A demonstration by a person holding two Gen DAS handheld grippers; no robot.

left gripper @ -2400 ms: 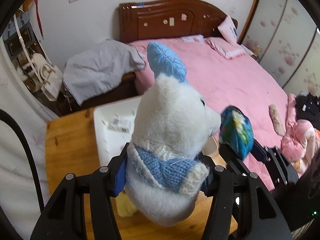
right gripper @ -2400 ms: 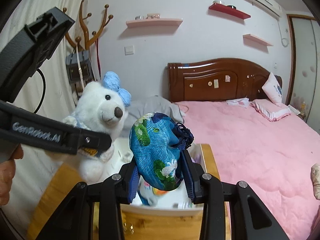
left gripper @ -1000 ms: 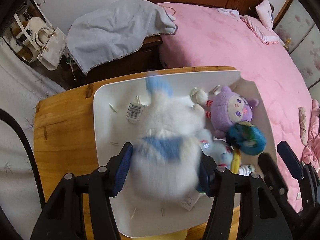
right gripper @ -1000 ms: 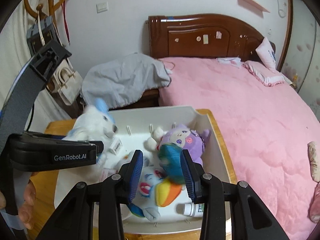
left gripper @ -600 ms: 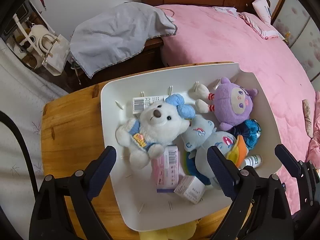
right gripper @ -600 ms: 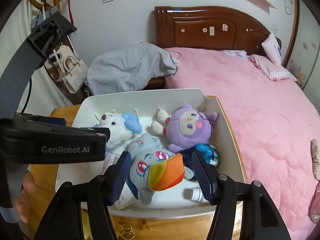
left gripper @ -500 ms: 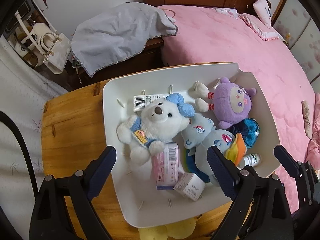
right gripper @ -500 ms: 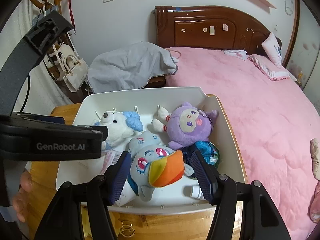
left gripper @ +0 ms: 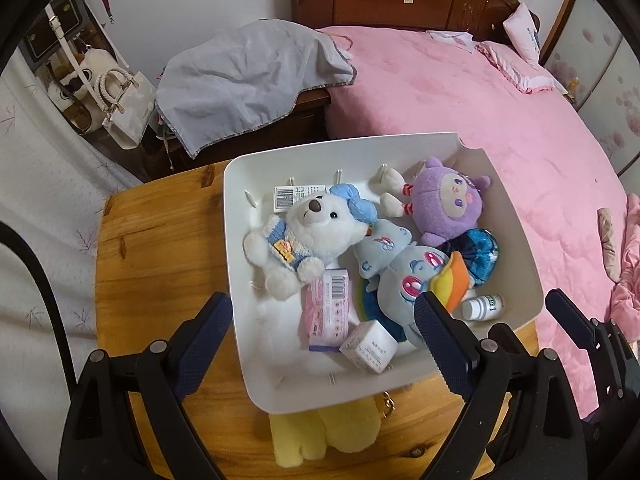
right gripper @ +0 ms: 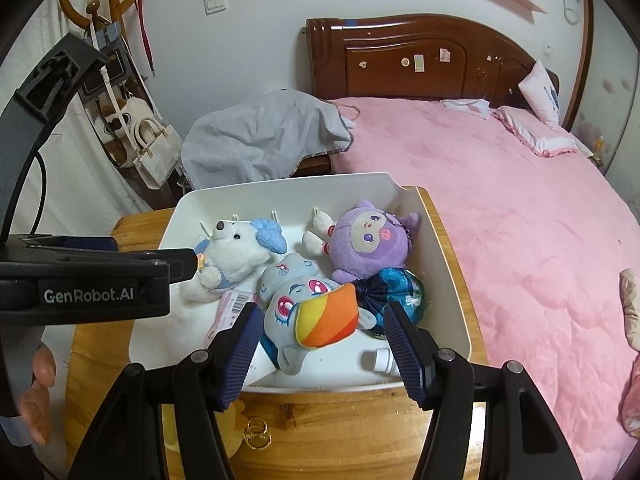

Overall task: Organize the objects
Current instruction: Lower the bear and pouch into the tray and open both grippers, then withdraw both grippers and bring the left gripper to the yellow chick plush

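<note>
Left-wrist view: yellow plush toy [left gripper: 324, 432], six o'clock under white plastic bin [left gripper: 240, 208], soft, light, likely pinched mid-body; left gripper [left gripper: 320, 340] and right gripper [right gripper: 320, 344] wide open, empty.

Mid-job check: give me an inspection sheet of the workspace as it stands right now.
Surface: wooden table, white bin on it.
Job's things: in the bin, white bear, purple plush, grey-blue pony plush, blue floral pouch, pink packet, small white box, small bottle.
Clutter: yellow plush part under the bin's near edge; gold rings on the table.
Grippers: left claw open, empty; right claw open, empty.
Cables: black cable behind the left gripper.
Surroundings: pink bed, grey cloth, handbag.
</note>
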